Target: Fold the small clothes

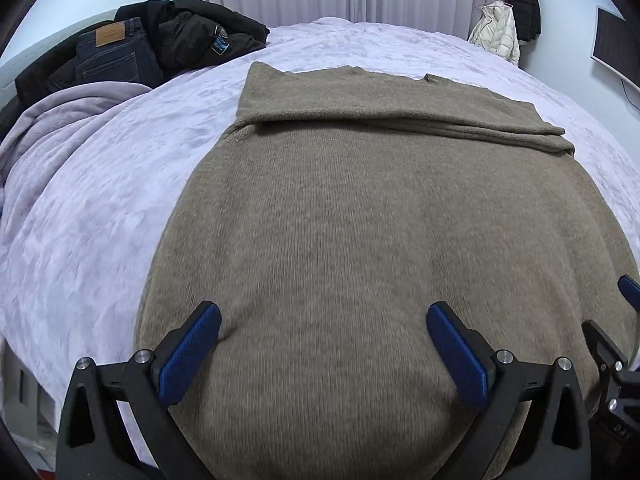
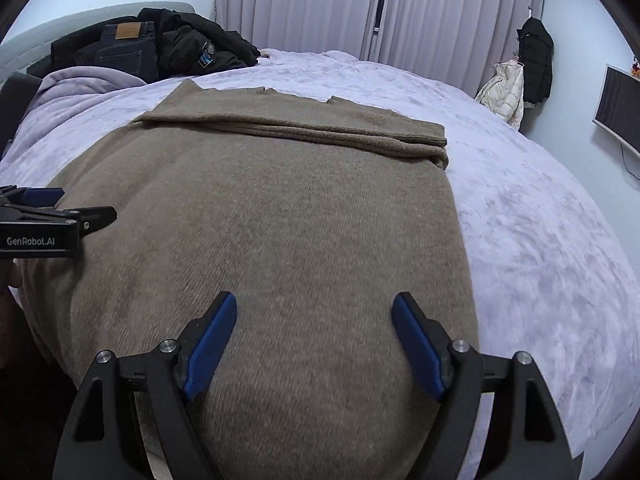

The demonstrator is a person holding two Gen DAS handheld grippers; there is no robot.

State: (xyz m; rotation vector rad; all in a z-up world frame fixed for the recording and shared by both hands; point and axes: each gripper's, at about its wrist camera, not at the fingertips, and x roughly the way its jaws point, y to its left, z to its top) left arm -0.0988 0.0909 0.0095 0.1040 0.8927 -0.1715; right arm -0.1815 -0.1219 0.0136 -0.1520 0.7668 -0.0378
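left hand-held gripper (image 1: pixel 324 316) apart | right hand-held gripper (image 2: pixel 314 306) apart, both over sweater (image 1: pixel 360 220) | jeans (image 1: pixel 116 54), jackets (image 1: pixel 200 32) far corner

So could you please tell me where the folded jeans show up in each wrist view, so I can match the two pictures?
Left wrist view: the jeans lie upper left, on the dark jackets at the far side of the bed.
Right wrist view: the jeans again sit upper left, on the same pile.
Shared landmark: the brown sweater spread on the bed, in the middle of both views.
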